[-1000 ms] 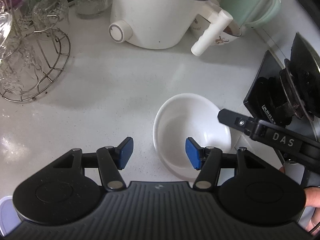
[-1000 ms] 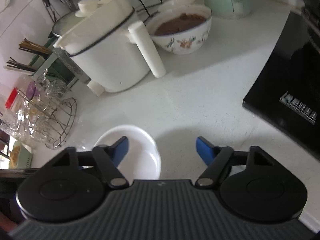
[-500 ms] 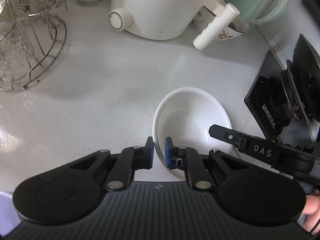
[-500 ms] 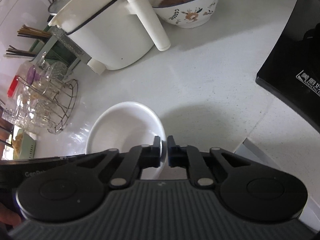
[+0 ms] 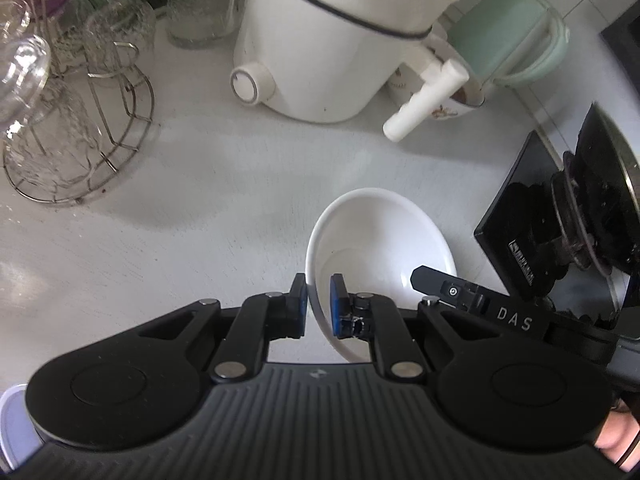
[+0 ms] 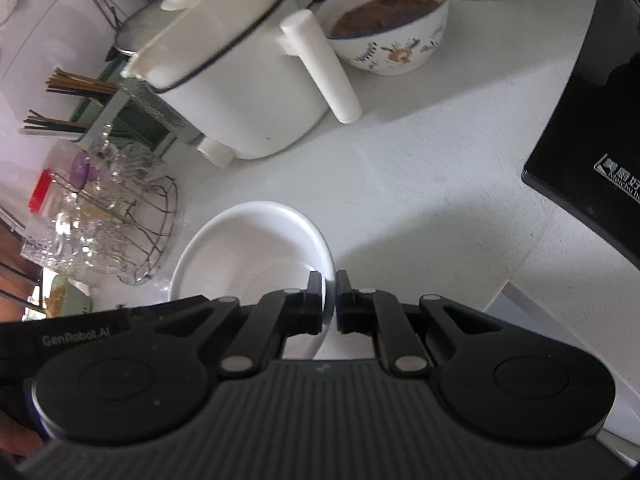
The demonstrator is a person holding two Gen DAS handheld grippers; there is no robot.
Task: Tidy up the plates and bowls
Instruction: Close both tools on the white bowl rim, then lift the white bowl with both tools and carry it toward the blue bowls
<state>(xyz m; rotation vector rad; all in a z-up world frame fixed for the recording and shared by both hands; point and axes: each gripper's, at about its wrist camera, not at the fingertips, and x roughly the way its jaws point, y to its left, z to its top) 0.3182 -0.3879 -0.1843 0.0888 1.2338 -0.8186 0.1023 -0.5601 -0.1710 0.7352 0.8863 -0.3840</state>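
Both grippers are clamped on the same smooth white ceramic bowl (image 5: 380, 248), one at each side of its thin rim. The left gripper (image 5: 319, 306) has its blue pads closed over the near-left edge, one pad outside the wall and one inside. The right gripper (image 6: 329, 300) pinches the opposite edge the same way, jaws nearly together with only the rim between them (a very slim gap).

Beyond the left gripper's tips lies a broad stretch of speckled white countertop (image 5: 200, 200), the clearest room. Farther ahead sits a glossy white electric cooker with a dark band and a cylindrical handle (image 5: 332, 48). To the front-left stands a round wire rack of clear glassware (image 5: 76, 136). Close on the right of the bowl, a black glass hob (image 6: 592, 120) ends in a hard straight edge. A flower-patterned bowl of brown food (image 6: 388, 28) sits far ahead of the right gripper.
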